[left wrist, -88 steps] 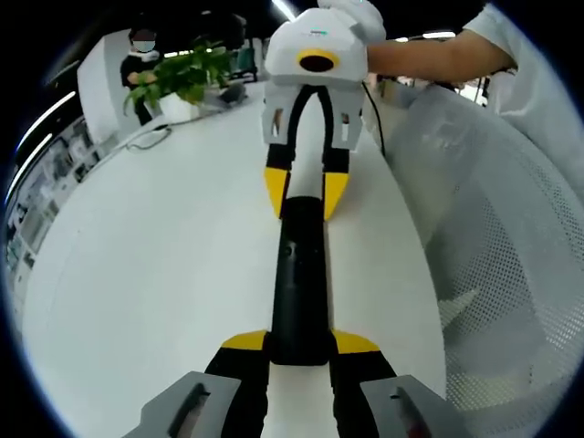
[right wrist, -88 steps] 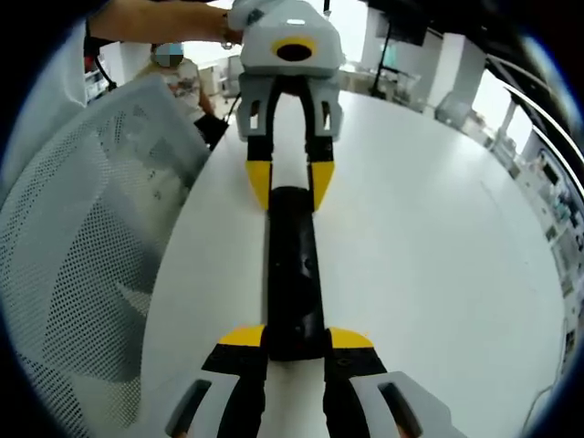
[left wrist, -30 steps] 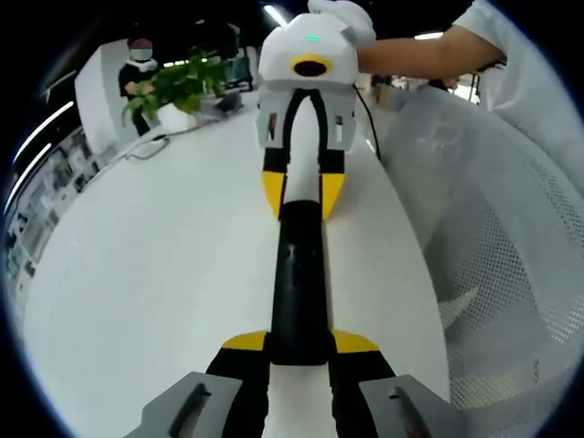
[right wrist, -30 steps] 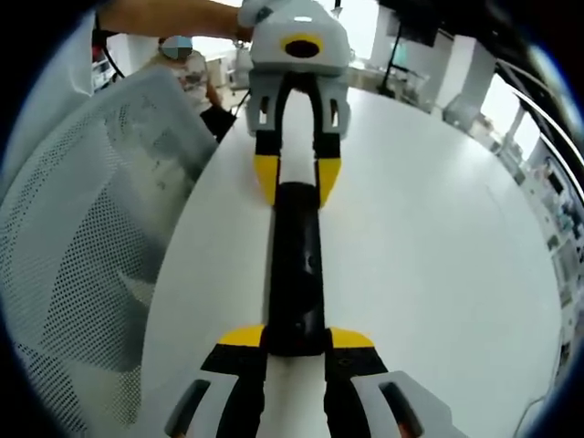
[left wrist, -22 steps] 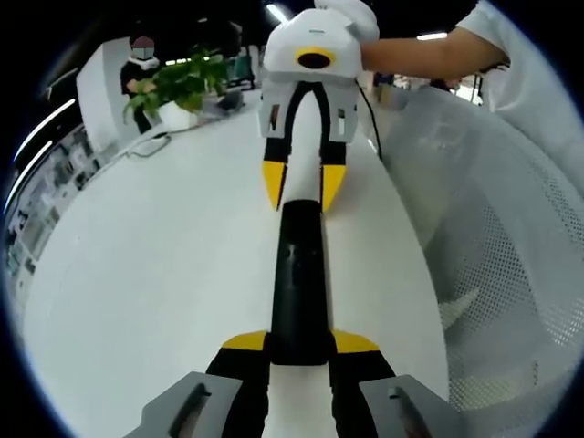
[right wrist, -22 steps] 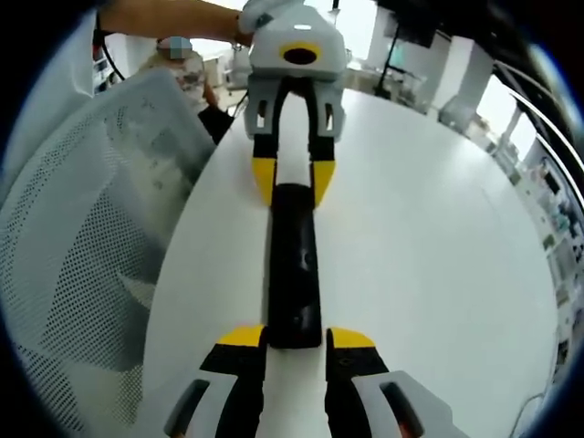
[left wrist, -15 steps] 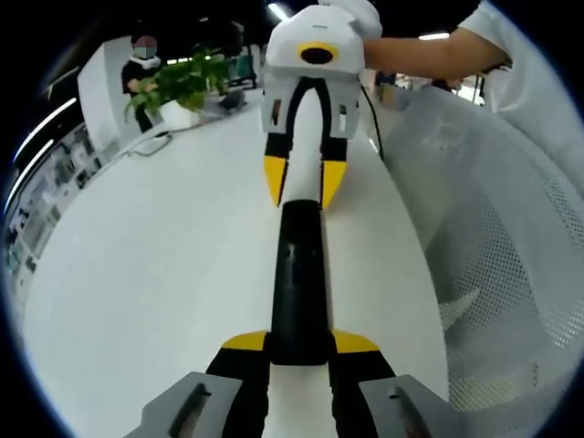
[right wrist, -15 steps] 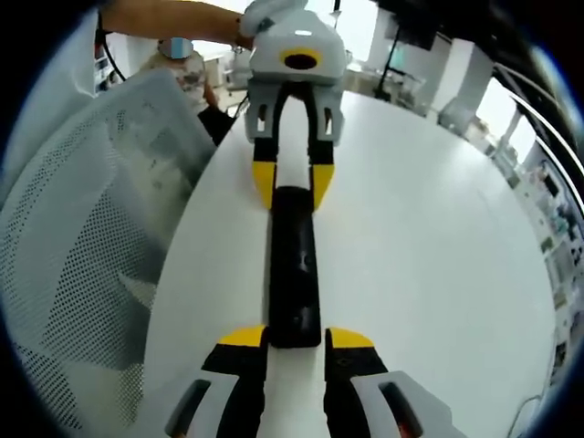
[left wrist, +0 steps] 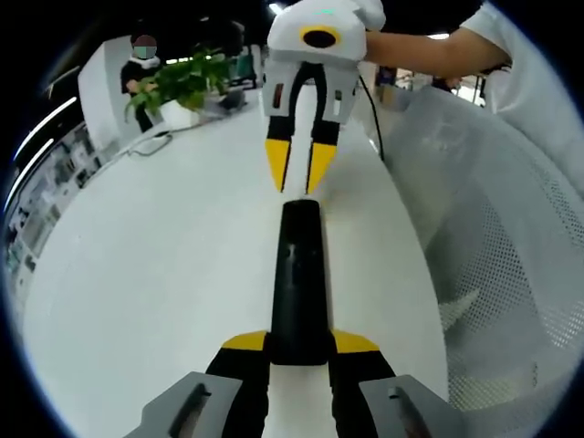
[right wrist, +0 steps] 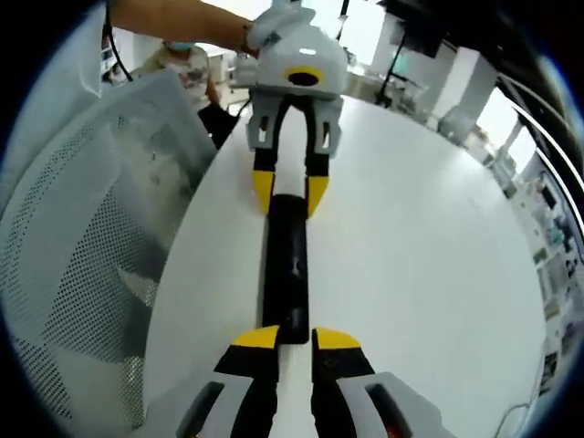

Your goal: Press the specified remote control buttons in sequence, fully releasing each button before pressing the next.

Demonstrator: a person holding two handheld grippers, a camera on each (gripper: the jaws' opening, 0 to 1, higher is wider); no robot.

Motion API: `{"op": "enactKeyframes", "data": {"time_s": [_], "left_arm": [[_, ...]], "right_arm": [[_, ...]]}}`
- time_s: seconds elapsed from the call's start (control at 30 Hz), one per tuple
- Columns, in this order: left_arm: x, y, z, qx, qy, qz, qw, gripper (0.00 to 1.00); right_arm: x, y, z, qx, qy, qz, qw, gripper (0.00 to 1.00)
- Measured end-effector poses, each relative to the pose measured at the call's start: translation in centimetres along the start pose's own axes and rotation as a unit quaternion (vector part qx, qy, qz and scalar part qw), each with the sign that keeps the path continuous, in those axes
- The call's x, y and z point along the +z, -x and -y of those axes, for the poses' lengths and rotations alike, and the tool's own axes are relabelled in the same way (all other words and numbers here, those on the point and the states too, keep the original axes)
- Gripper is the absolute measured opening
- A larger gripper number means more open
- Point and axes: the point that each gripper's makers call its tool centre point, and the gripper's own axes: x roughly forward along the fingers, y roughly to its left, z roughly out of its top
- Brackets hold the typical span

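Remote control (left wrist: 300,278) lying lengthwise on the white table (left wrist: 155,265), black and slim, reaching from one gripper toward the other. Near end in the left gripper view sitting clamped between the yellow-tipped jaws of the left gripper (left wrist: 299,345), jaws pressing against both long sides. Far end in that view lying bare, with the right gripper (left wrist: 298,182) hanging just beyond and above it, yellow tips drawn close together with only a narrow slit between them, not touching the remote. Behind it, a bare forearm (left wrist: 420,55) leading off to a white sleeve, and a white mesh chair back (left wrist: 493,237) standing alongside the table edge. Farther off, a potted green plant (left wrist: 178,84) resting on the table, with a person standing past it.

Seen from the right gripper view, remote control (right wrist: 286,265) stretching away, its near end lying just beyond the right gripper (right wrist: 296,339), tips nearly closed and gripping nothing. At the far end, left gripper (right wrist: 289,193) straddling the remote with a yellow tip on either side. Mesh chair back (right wrist: 100,237) showing beside the table (right wrist: 429,265) here too.
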Motion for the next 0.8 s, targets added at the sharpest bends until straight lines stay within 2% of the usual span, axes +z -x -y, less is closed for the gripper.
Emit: {"op": "enactKeyframes", "data": {"time_s": [0.33, 0.8], "left_arm": [[-0.01, 0.04, -0.03, 0.000, 0.001, 0.002, 1.0000, 0.23], [-0.03, 0.02, -0.11, 0.001, 0.002, 0.004, 1.0000, 0.23]], "right_arm": [[-0.08, 0.42, 0.35, -0.008, 0.027, -0.016, 0.9995, 0.00], [-0.08, 0.49, 0.34, -0.003, 0.035, -0.021, 0.9992, 0.00]]}}
